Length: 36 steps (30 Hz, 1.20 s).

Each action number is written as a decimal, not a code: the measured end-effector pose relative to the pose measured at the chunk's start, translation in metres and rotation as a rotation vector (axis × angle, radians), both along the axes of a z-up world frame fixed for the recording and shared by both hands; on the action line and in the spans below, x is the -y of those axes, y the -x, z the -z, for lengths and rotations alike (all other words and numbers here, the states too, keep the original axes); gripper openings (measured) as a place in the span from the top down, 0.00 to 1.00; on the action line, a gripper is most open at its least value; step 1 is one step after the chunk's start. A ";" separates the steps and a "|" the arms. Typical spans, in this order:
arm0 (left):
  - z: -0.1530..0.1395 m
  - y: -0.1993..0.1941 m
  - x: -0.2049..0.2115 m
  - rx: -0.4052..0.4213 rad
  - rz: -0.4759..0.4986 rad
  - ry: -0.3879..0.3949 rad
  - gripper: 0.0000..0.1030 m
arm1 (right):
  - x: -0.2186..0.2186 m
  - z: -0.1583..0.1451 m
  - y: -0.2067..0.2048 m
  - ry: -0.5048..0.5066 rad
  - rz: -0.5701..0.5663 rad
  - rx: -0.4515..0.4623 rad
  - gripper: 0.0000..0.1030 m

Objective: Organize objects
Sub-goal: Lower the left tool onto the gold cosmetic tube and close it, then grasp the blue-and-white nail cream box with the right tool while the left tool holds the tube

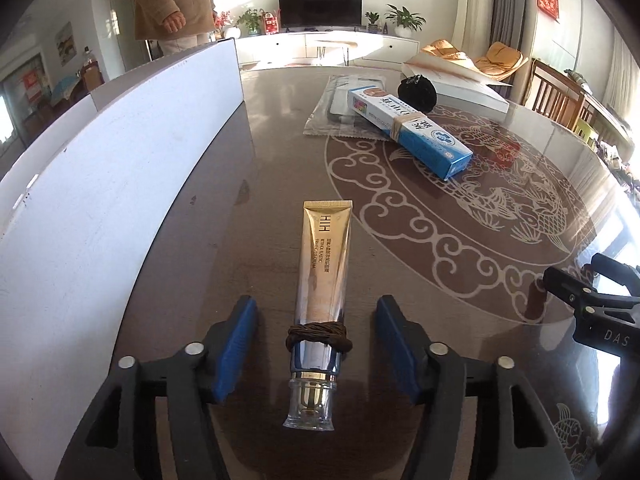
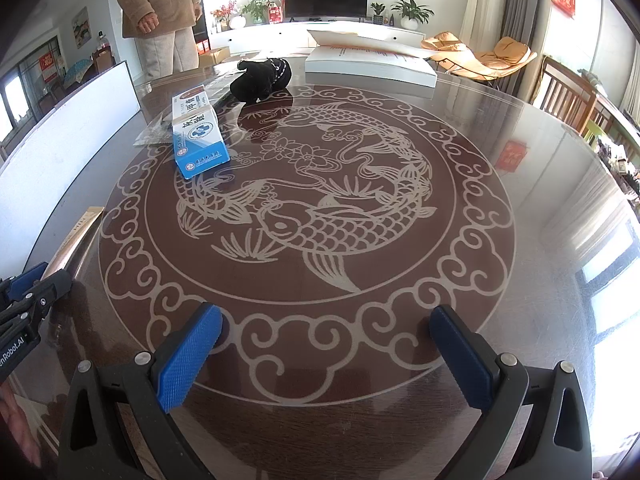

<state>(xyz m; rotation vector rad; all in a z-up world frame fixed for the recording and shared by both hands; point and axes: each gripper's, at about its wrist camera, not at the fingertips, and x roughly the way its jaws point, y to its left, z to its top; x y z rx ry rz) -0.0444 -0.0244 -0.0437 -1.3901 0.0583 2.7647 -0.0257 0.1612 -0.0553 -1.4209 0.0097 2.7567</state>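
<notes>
A gold cream tube with a clear cap and a brown cord wound round its neck lies on the glass-topped table. Its cap end points toward the camera. My left gripper is open, with a blue pad on either side of the tube's neck and a gap on both sides. In the right wrist view the tube's gold end shows at the left edge. My right gripper stands open over the fish pattern with nothing between its fingers.
A blue and white carton with a rubber band rests on a clear plastic bag further back. A black pouch and a white book-like box lie behind it. A white panel runs along the left. A person stands beyond the table.
</notes>
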 end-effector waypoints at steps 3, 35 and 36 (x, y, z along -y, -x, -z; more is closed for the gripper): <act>0.004 0.002 0.003 0.009 0.007 -0.008 0.09 | 0.000 0.000 0.000 0.000 0.000 0.000 0.00; 0.004 0.001 -0.004 0.022 0.032 -0.009 0.00 | 0.089 -0.035 0.165 -0.011 -0.369 0.044 0.02; 0.004 0.001 -0.003 0.022 0.031 -0.008 0.00 | 0.099 -0.032 0.173 -0.028 -0.386 0.067 0.04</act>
